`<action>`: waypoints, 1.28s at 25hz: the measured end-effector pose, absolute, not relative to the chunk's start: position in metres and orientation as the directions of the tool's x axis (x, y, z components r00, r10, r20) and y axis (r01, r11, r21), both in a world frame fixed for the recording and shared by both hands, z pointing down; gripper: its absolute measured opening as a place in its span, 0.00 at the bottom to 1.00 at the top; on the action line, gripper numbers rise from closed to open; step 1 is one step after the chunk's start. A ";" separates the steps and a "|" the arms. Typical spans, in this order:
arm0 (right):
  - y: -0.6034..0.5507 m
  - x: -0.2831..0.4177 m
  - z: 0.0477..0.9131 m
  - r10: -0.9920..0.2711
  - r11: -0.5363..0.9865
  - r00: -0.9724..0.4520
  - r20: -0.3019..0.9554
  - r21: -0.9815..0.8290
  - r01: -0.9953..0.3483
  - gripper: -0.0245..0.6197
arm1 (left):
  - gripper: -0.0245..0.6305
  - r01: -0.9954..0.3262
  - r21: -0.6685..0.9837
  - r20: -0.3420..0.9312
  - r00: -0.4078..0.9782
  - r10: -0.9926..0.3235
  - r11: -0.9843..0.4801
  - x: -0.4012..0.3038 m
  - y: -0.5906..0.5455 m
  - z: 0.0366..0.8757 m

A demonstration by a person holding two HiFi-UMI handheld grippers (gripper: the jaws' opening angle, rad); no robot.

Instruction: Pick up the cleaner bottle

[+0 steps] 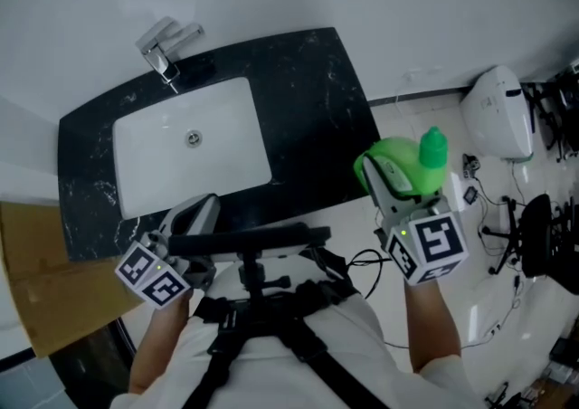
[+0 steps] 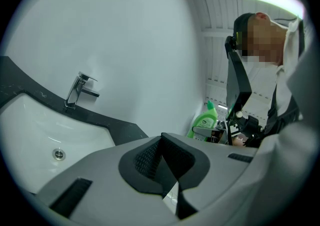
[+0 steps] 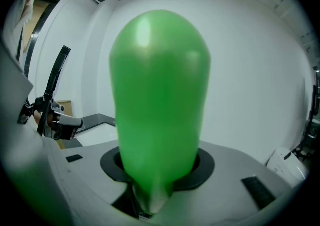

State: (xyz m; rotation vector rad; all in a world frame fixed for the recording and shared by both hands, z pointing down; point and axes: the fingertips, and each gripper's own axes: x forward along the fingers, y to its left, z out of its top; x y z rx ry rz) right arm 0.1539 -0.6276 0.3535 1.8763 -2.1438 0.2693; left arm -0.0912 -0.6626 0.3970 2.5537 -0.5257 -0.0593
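Observation:
The green cleaner bottle [image 1: 409, 166] with its green cap hangs in the air to the right of the black counter [image 1: 312, 104]. My right gripper [image 1: 386, 185] is shut on its body. In the right gripper view the bottle [image 3: 159, 95] fills the middle and stands up out of the jaws, held at its lower part by my right gripper [image 3: 154, 192]. My left gripper [image 1: 196, 217] stays level at the counter's front edge, left of my body. Its dark pads meet with nothing between them [image 2: 162, 162]. The left gripper view also shows the bottle [image 2: 205, 119] far off.
A white sink [image 1: 149, 140] is set in the counter, with a chrome faucet [image 1: 165, 47] behind it. A white toilet [image 1: 498, 113] and cables [image 1: 493, 208] lie on the floor at the right. Cardboard [image 1: 36, 271] lies at the lower left.

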 end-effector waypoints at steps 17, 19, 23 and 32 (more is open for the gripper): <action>-0.622 0.157 0.348 -0.941 0.129 -0.106 0.320 0.052 -0.990 0.29 | 0.04 -0.351 0.503 0.055 0.925 -0.376 -0.790 -0.089 -0.662 0.397; -0.621 0.156 0.347 -0.942 0.130 -0.106 0.319 0.055 -0.990 0.29 | 0.04 -0.352 0.502 0.056 0.925 -0.377 -0.790 -0.089 -0.662 0.397; -0.620 0.156 0.346 -0.942 0.130 -0.104 0.318 0.060 -0.990 0.29 | 0.04 -0.351 0.501 0.056 0.925 -0.375 -0.791 -0.089 -0.661 0.396; -0.621 0.153 0.346 -0.942 0.134 -0.107 0.317 0.063 -0.989 0.29 | 0.04 -0.349 0.496 0.058 0.927 -0.370 -0.795 -0.089 -0.661 0.395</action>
